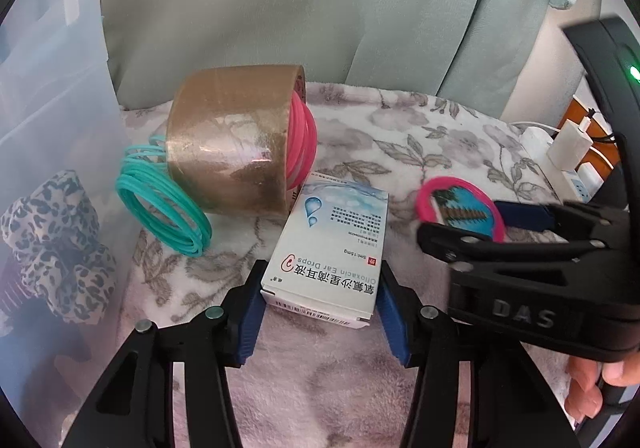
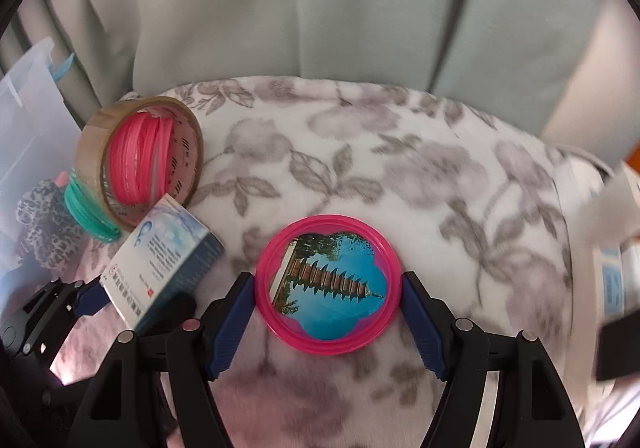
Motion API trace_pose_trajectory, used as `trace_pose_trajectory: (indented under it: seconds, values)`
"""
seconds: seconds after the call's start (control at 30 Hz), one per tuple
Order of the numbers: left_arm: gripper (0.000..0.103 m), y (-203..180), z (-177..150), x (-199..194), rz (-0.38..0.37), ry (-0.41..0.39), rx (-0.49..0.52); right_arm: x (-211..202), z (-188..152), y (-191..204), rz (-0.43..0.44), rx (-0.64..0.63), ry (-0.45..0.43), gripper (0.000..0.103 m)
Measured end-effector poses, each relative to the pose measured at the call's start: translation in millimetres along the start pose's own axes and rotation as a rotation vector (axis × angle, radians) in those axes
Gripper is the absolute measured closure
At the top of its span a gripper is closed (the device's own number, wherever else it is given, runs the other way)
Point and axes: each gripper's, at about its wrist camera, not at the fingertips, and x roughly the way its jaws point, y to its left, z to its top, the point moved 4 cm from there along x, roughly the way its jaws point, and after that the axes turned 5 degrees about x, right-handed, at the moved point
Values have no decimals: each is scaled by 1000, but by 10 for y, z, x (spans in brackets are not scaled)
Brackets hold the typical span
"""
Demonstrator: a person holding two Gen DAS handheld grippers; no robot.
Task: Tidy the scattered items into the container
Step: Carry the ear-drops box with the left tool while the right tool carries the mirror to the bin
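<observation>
Floral blanket [image 2: 360, 152] under everything, pale curtain behind. Your left gripper [image 1: 320, 290] has the ear drops box [image 1: 328, 244] right between its blue pads — both sit against the box's sides, so it's clamped. Your right gripper [image 2: 328, 312] straddles the pink round mirror [image 2: 328, 284] lying flat near the blanket's front edge — pads right at its rim, can't tell if they're pressing. Clear container [image 1: 52, 152] stands at the blanket's left edge.
</observation>
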Motion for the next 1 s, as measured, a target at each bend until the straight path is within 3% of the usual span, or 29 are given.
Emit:
trace_pose_trajectory:
  seconds: [0.63,0.87,0.93,1.0]
  values:
    - [51,262,-267,-393,-32,64,-13,-653,-1078,-270,89,340,43,28]
    - [51,142,-227,-991,-51,-21,-14,-1067,-1120,-93,131,377,-30,28]
    - [51,-187,-261,-1366,-51,-64,-12,-1265,-1089,-57,137,369,-67,28]
    - [51,-388,-177,-1476,-54,-109,-5,-1488,-1053,-16,140,363,-109,28]
